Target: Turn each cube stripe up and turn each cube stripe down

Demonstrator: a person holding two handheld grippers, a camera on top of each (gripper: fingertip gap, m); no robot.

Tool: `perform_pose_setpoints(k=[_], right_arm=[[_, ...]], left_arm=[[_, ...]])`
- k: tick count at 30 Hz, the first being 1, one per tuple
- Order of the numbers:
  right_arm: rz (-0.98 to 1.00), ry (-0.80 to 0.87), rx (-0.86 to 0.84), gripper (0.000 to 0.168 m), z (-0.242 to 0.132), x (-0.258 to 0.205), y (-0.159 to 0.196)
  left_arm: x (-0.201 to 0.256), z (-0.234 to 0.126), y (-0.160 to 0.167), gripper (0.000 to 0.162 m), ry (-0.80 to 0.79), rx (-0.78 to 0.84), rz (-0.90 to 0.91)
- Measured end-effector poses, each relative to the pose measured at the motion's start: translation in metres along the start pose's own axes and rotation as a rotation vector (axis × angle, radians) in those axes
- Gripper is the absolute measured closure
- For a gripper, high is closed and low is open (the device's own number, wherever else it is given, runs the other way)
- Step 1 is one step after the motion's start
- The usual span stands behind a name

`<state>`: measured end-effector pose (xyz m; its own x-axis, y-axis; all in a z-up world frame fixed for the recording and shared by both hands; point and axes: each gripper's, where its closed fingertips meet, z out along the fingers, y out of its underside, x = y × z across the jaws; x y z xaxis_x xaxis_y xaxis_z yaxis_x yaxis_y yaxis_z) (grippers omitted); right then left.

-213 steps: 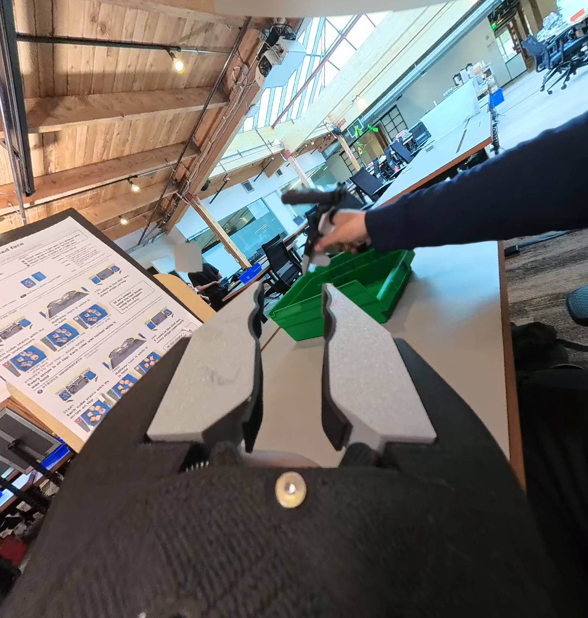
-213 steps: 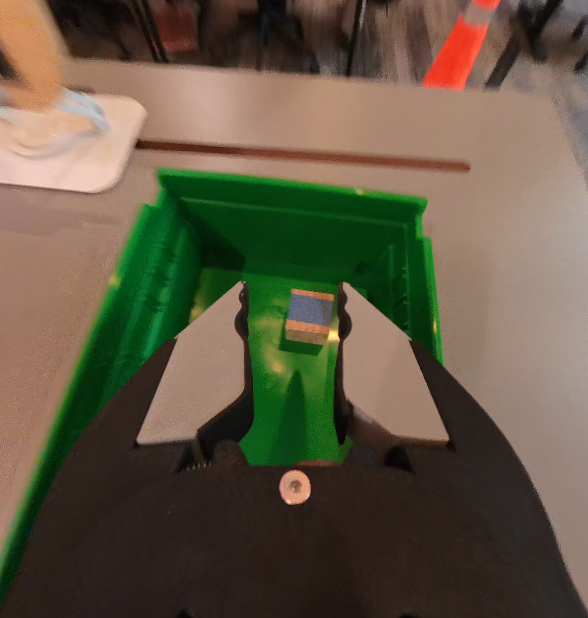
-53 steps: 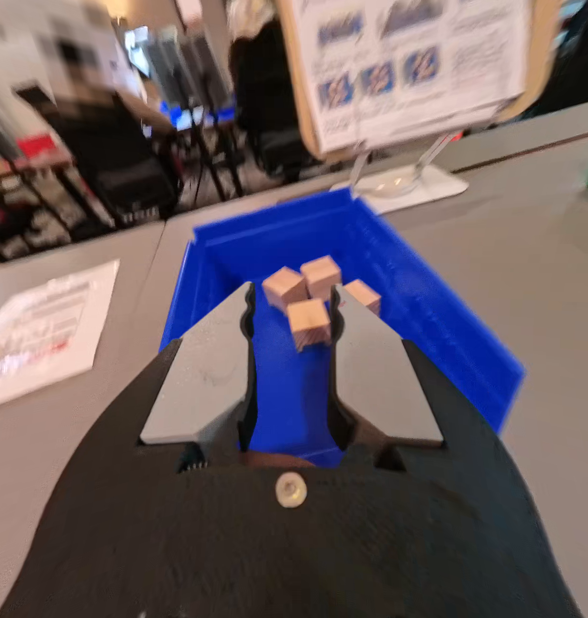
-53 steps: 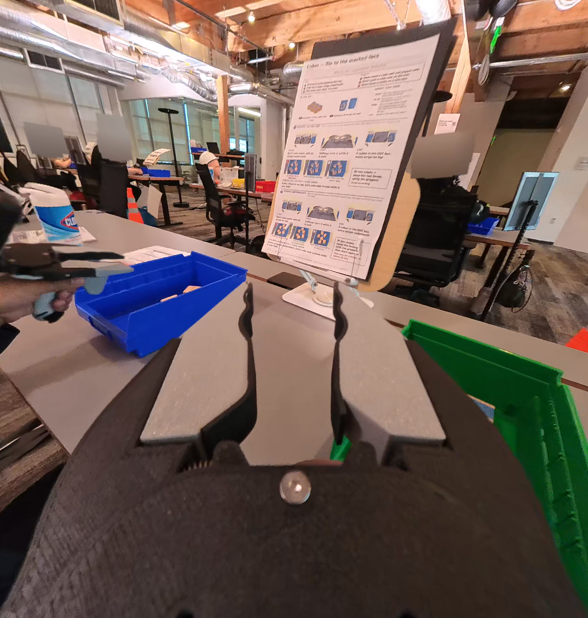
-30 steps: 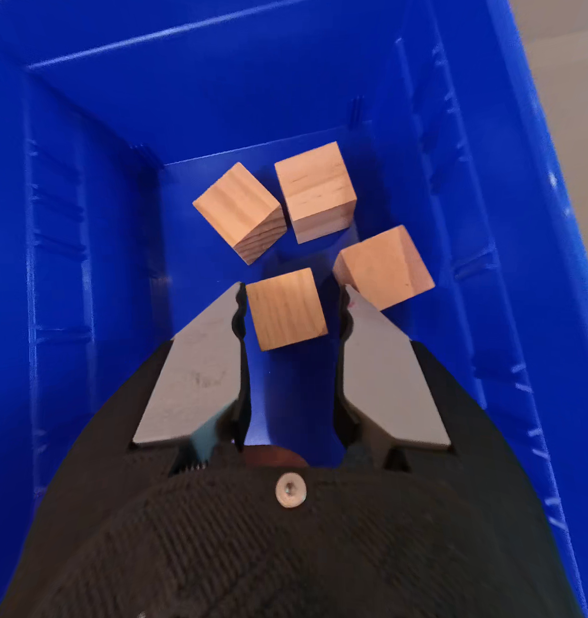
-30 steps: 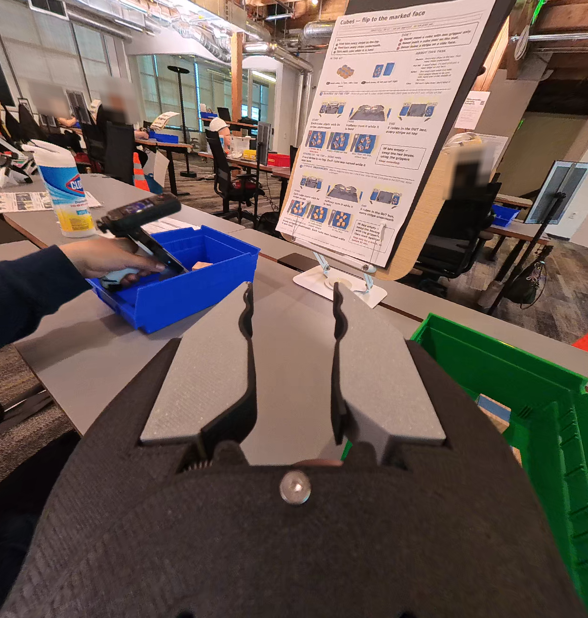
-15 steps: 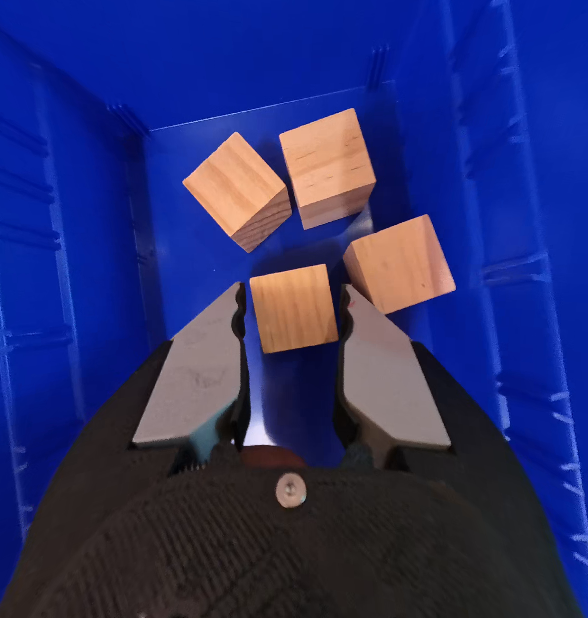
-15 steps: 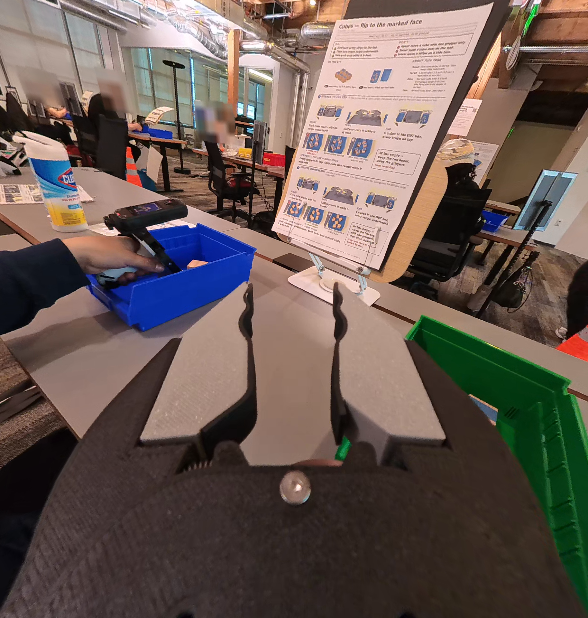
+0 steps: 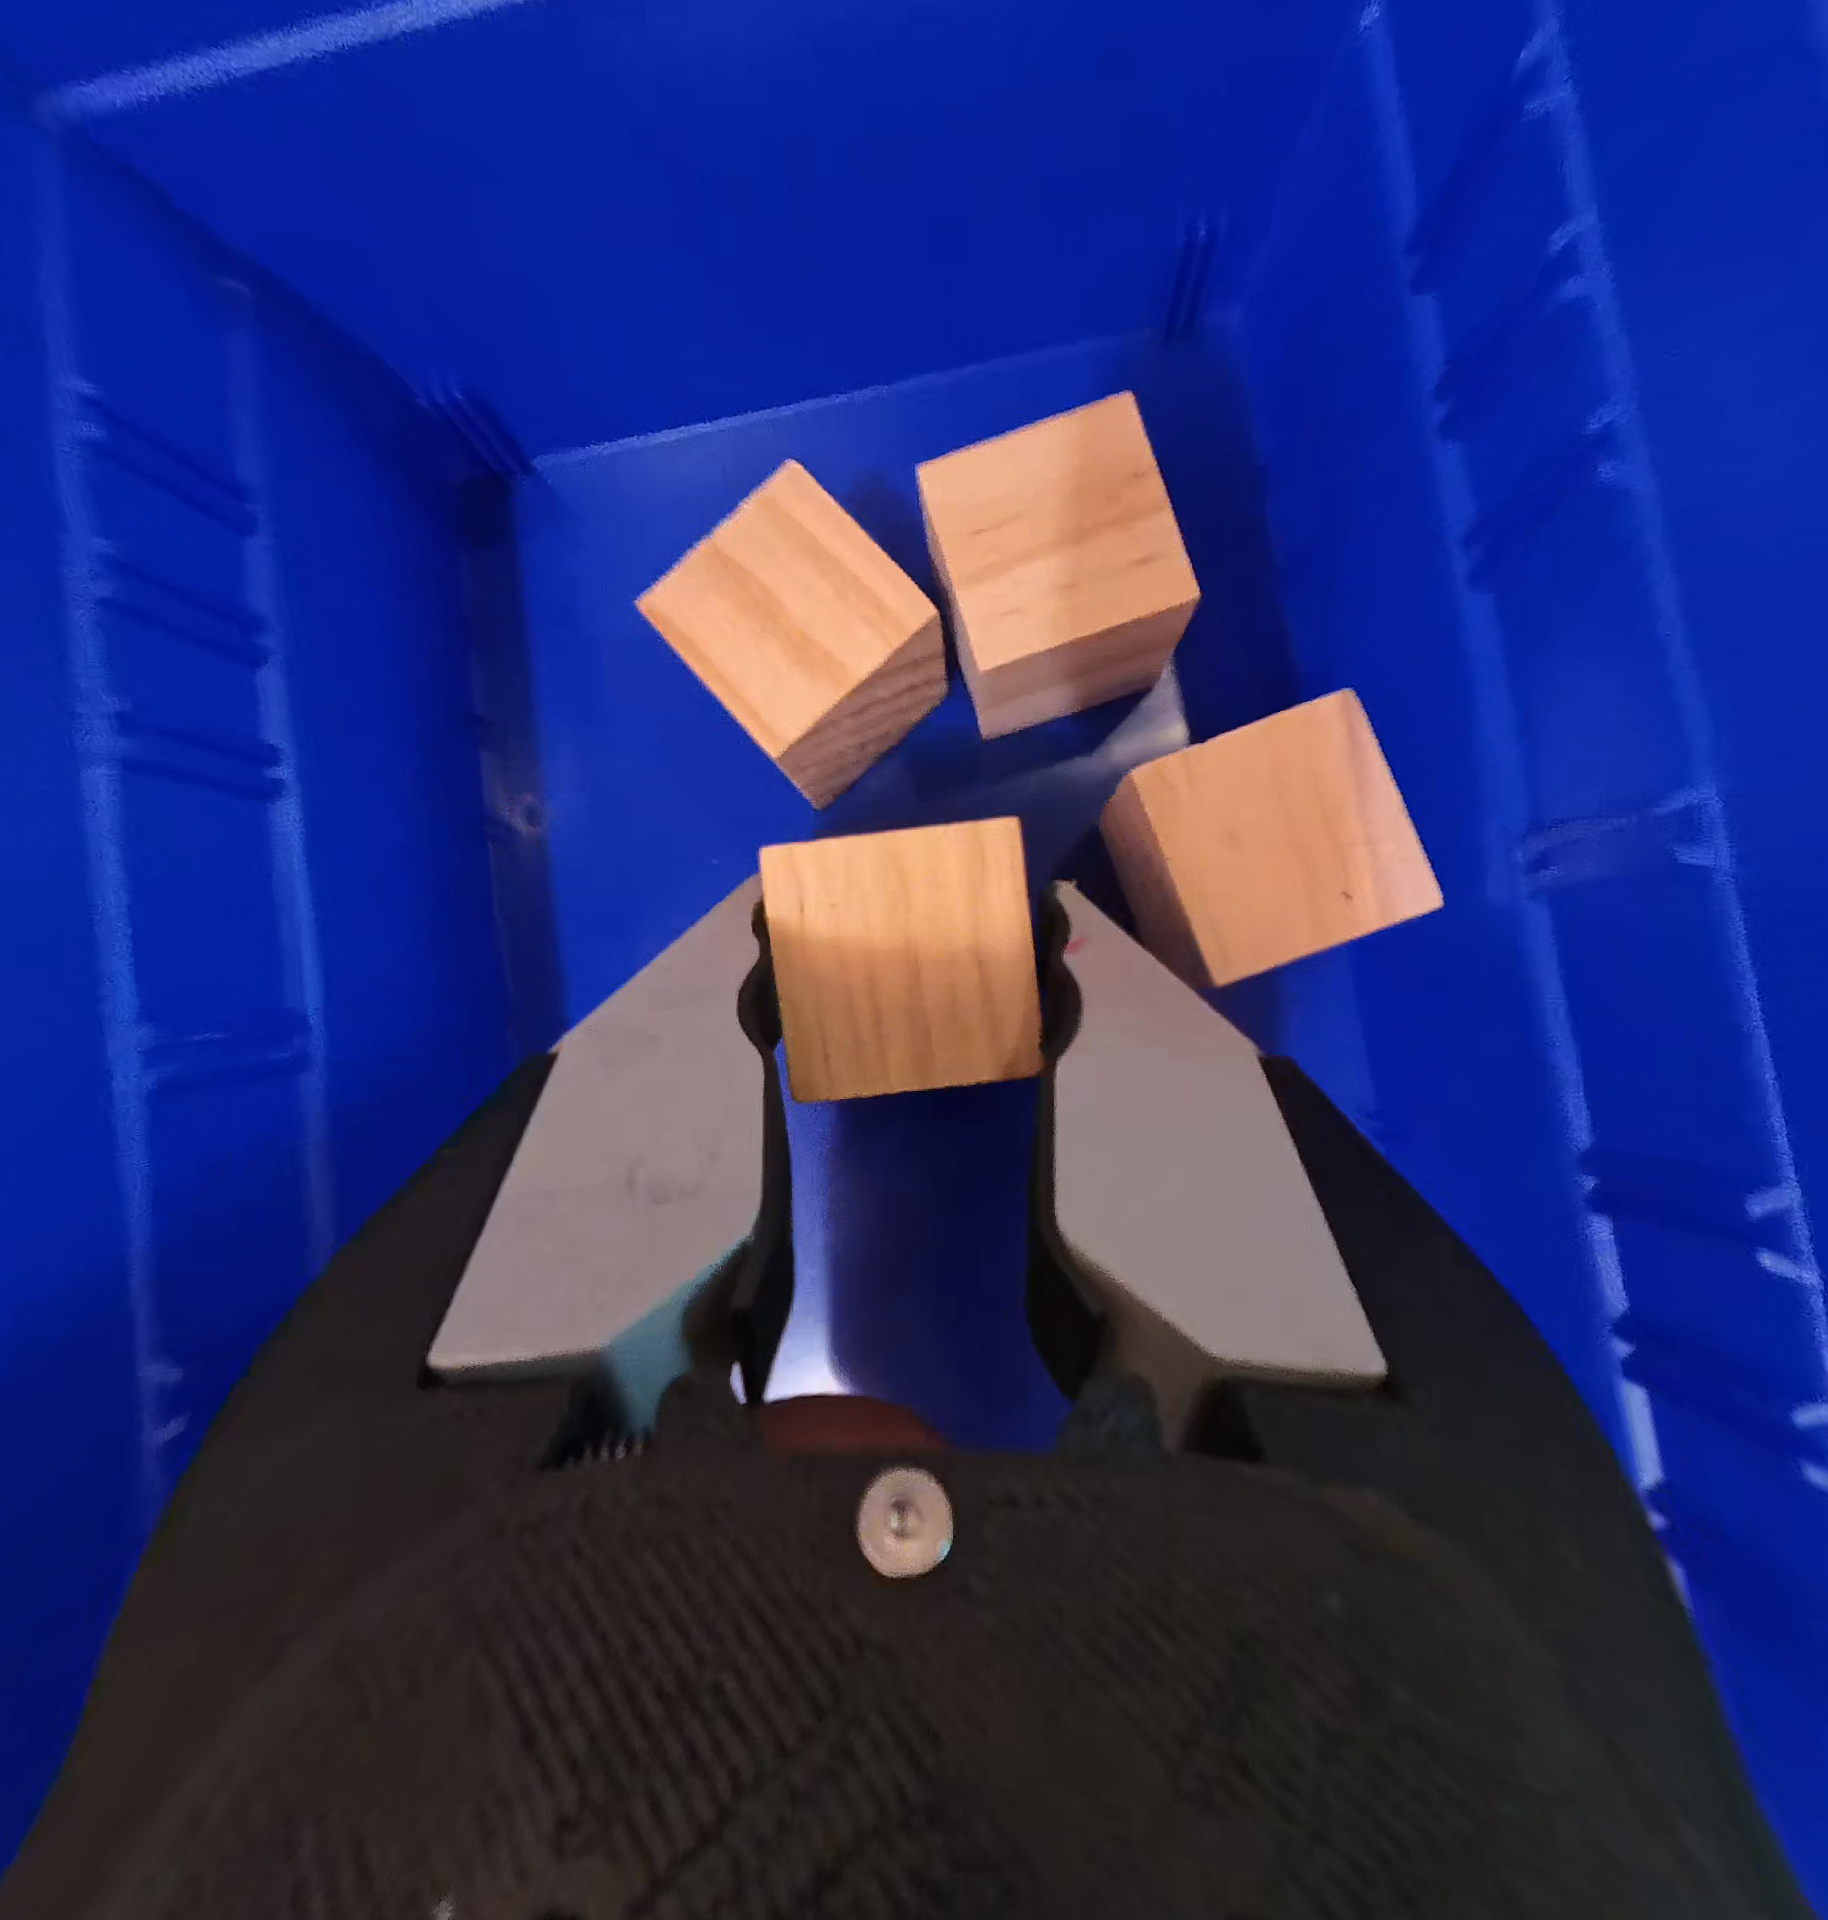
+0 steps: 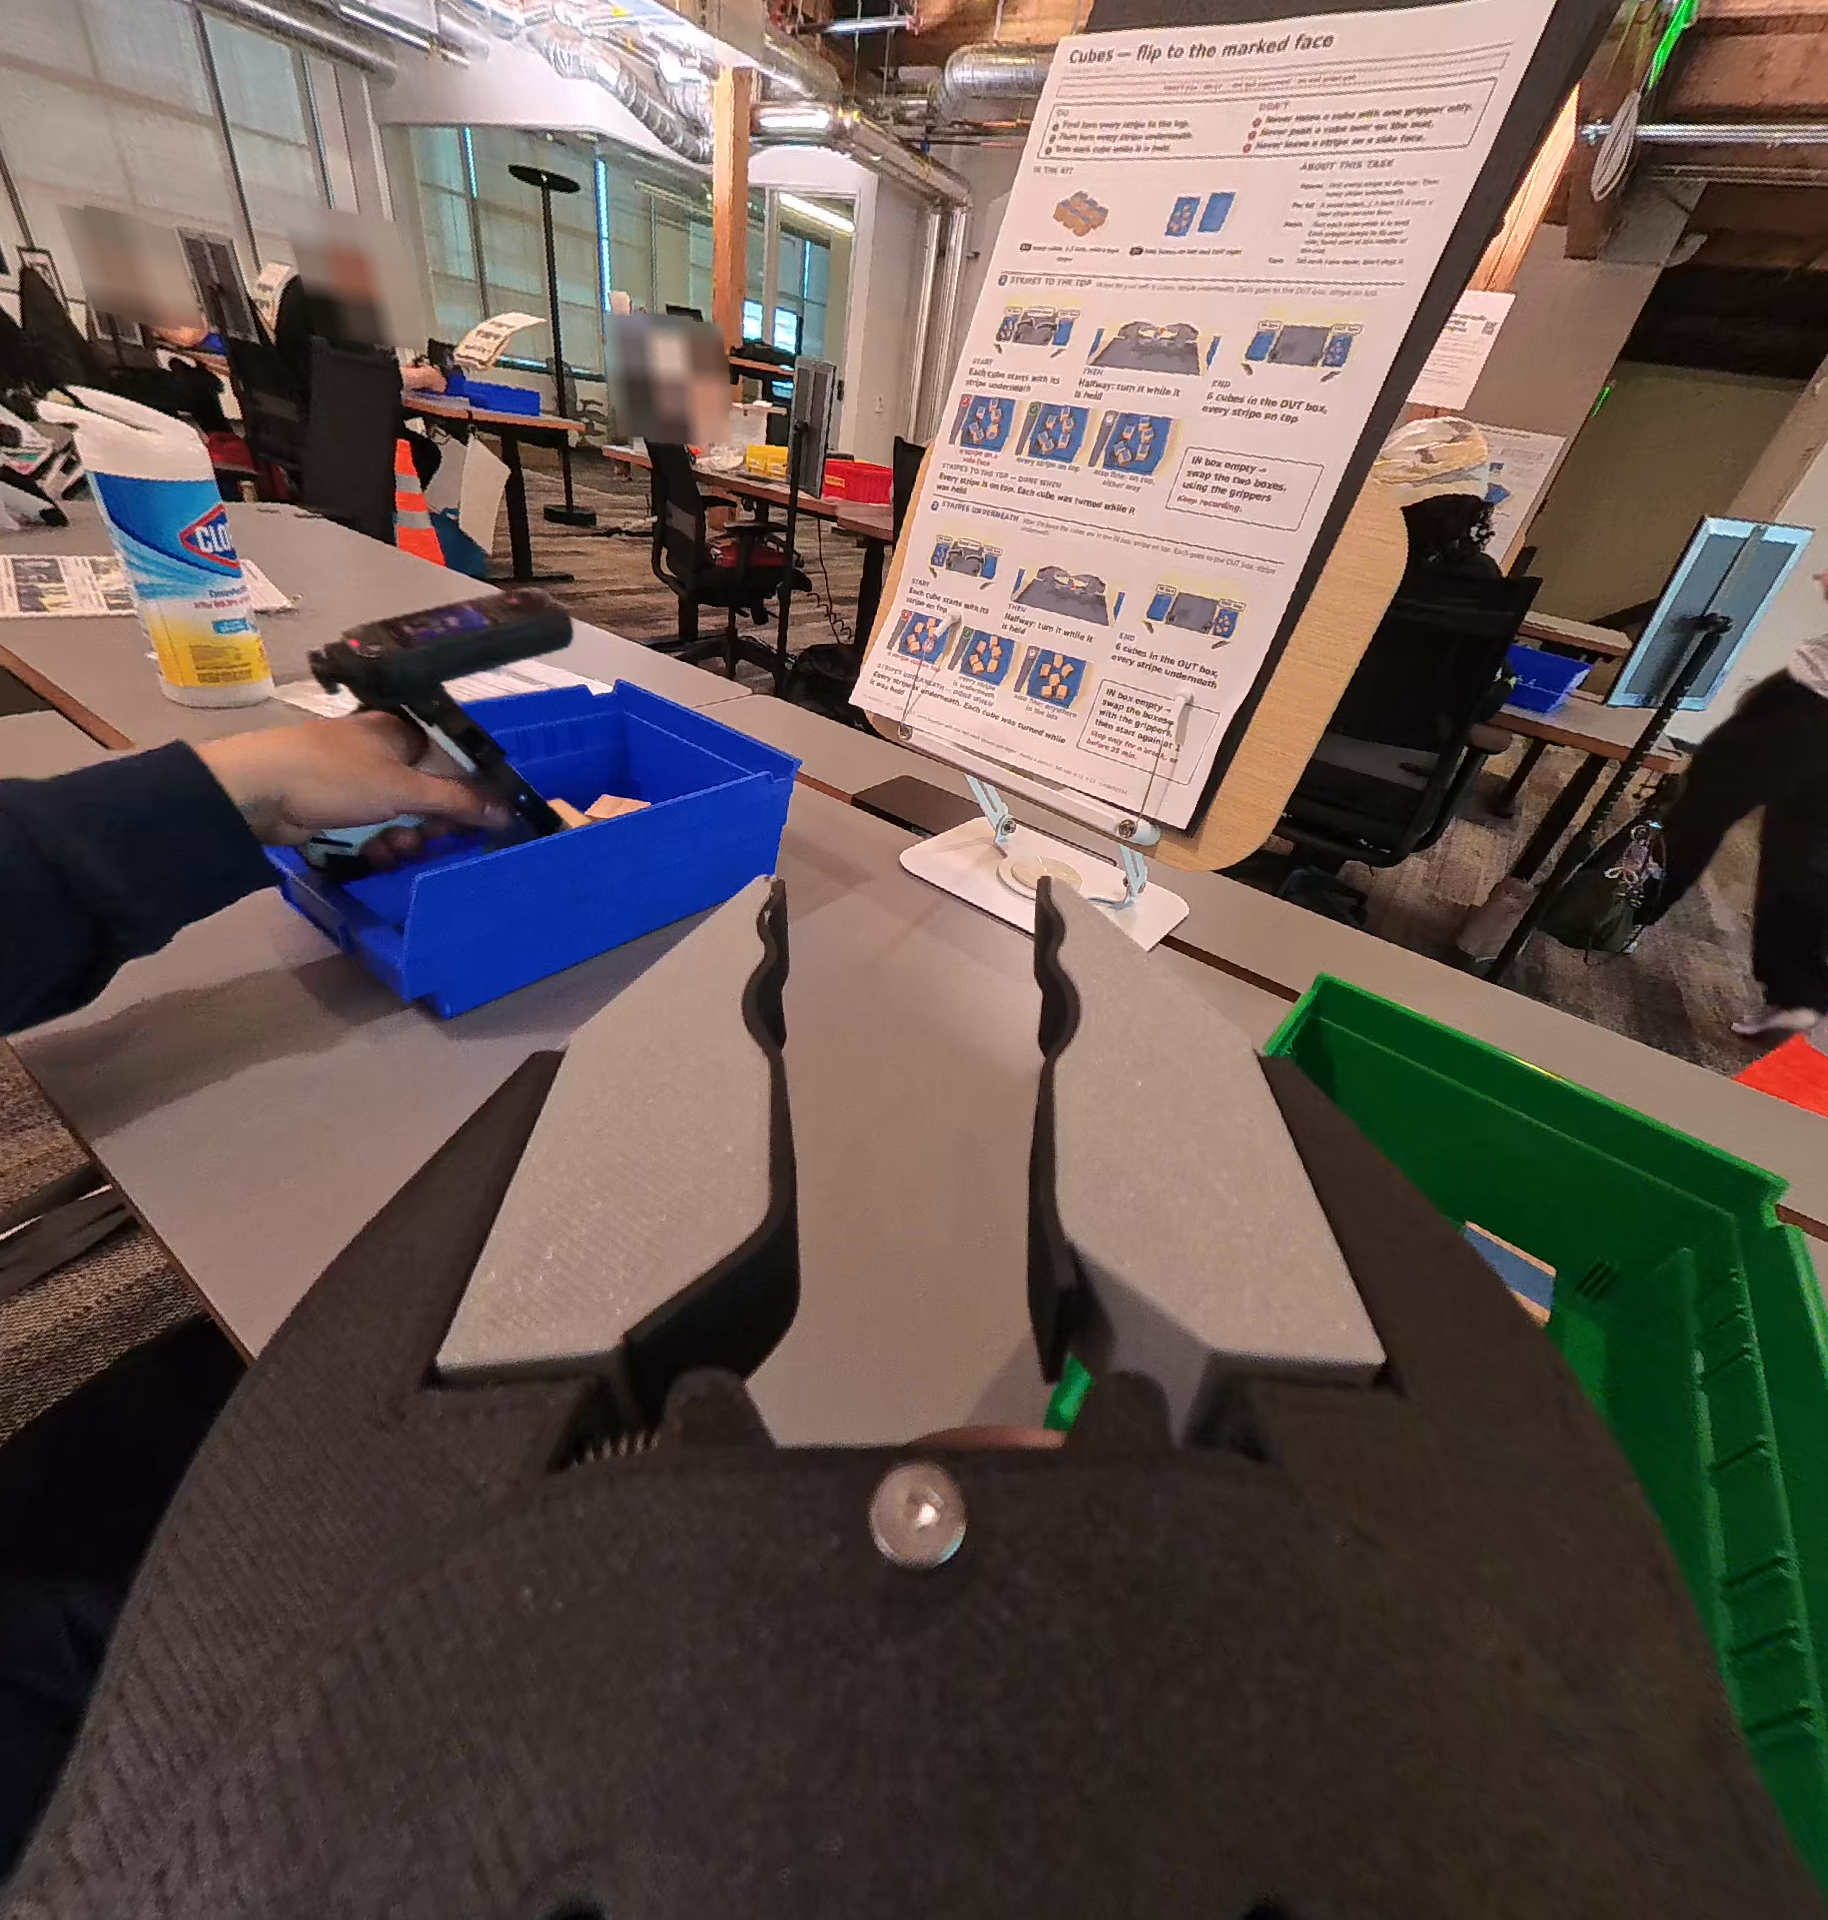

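Note:
My left gripper (image 9: 899,904) is inside the blue bin (image 9: 266,727), its fingers pressed on both sides of a plain wooden cube (image 9: 905,966), held closer to the camera than the rest. Three more wooden cubes lie on the bin floor beyond: one at the far left (image 9: 785,623), one at the far right (image 9: 1055,561), one at the near right (image 9: 1274,831). No stripe shows on any visible face. My right gripper (image 10: 905,935) is open and empty above the grey table (image 10: 889,1091). The right wrist view shows the blue bin (image 10: 577,914) with a hand (image 10: 328,774) holding the left gripper in it.
A green bin (image 10: 1668,1299) stands at the right of my right gripper. An instruction board on a stand (image 10: 1180,416) is at the table's far side. A wipes canister (image 10: 177,551) stands on the table behind the blue bin. People and chairs are in the background.
My left gripper moved forward around the nearest cube and closed on it; the cube now sits between the fingertips and looks raised. My right gripper stayed open, drifting slightly.

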<state>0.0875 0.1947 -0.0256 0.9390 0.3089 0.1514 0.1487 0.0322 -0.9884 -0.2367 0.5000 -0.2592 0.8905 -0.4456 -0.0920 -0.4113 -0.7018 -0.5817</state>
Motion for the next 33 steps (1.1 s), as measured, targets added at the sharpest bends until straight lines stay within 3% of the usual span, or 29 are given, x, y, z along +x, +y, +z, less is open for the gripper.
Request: perform_pose_setpoints(k=[4,10,14,16,19,24,29,33], right_arm=[[0.011,-0.011,0.004,0.124,0.001,0.0,0.0],[0.069,-0.114,-0.05,0.124,0.019,-0.018,0.019],[0.131,-0.24,-0.097,0.123,0.033,-0.045,0.033],[0.18,-0.326,-0.101,0.123,0.037,-0.062,0.035],[0.268,-0.464,-0.105,0.122,0.041,-0.088,0.037],[0.465,-0.734,-0.116,0.118,0.036,-0.127,0.033],[0.625,-1.001,-0.115,0.109,0.018,-0.158,0.02],[0.741,-1.21,-0.159,0.102,0.002,-0.185,0.013]], left_arm=[[-0.007,-0.037,-0.017,0.114,-0.031,0.218,0.036],[0.018,-0.126,-0.034,0.114,0.036,0.605,0.107],[0.088,-0.2,-0.036,0.115,0.349,0.851,0.177],[0.131,-0.239,-0.025,0.115,0.542,0.959,0.25],[0.184,-0.278,-0.006,0.115,0.706,1.07,0.369],[0.241,-0.324,0.028,0.115,0.879,1.241,0.579],[0.269,-0.338,0.062,0.115,0.933,1.359,0.782],[0.283,-0.33,0.07,0.115,0.801,1.39,0.91]])
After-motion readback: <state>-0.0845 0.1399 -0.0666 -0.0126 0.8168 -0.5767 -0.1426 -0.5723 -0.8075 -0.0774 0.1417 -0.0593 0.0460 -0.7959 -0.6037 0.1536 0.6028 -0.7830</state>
